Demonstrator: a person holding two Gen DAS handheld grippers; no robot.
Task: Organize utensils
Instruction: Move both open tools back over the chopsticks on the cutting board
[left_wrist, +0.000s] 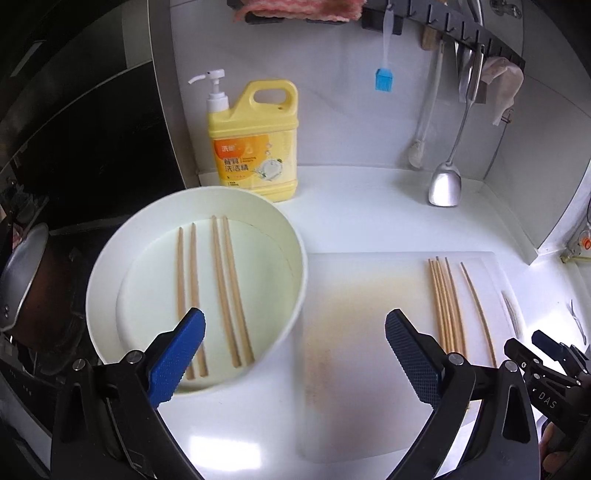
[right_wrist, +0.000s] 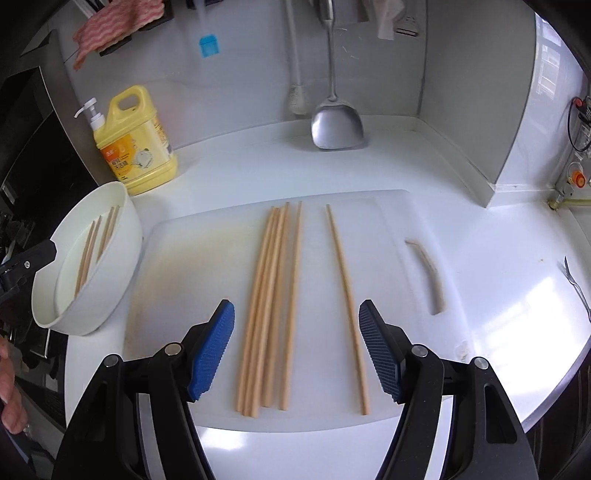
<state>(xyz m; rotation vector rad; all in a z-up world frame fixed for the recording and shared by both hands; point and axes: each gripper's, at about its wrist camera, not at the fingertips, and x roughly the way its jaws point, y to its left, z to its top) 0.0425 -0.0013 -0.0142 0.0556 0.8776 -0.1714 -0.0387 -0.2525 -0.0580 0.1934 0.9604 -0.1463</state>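
Chopsticks lie in two places: four in the bowl at left, and a bunch plus one lone stick on the cutting board. The right gripper hangs over the board, jaws wide and empty; the left gripper is also wide and empty, above the bowl's edge. The sticks look light, stiff, thin and smooth, likely to roll or slip, so I would pinch one across its middle, pads square to its length.

"DAS" on right gripper; yellow detergent jug label's Chinese characters illegible.
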